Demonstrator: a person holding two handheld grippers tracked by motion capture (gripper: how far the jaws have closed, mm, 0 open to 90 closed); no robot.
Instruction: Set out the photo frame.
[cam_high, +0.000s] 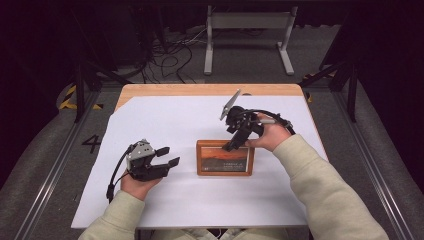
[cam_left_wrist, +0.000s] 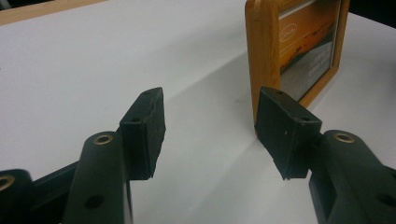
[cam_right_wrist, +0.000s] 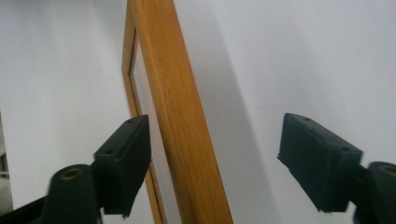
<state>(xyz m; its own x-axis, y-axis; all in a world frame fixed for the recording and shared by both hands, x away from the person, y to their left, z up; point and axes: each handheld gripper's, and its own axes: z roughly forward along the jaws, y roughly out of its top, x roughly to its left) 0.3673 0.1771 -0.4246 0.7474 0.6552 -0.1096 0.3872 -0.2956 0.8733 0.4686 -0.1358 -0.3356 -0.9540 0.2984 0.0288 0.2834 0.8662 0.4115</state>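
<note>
A wooden picture frame (cam_high: 225, 158) with an orange photo stands upright on the white sheet near the table's middle. My right gripper (cam_high: 231, 146) reaches down over its top right corner. In the right gripper view the frame's top edge (cam_right_wrist: 177, 116) runs between the jaws of the right gripper (cam_right_wrist: 215, 163). They stand wide apart, one pad close to the wood and the other well clear. My left gripper (cam_high: 169, 156) rests to the left of the frame, open and empty. In the left gripper view the left gripper (cam_left_wrist: 210, 130) points at the frame's side (cam_left_wrist: 299, 51).
The white sheet (cam_high: 175, 200) covers most of the wooden table (cam_high: 200, 90), with free room around the frame. Behind the table, cables (cam_high: 170, 55) lie on the floor near a grey metal stand (cam_high: 247, 30). Dark rails run along both sides.
</note>
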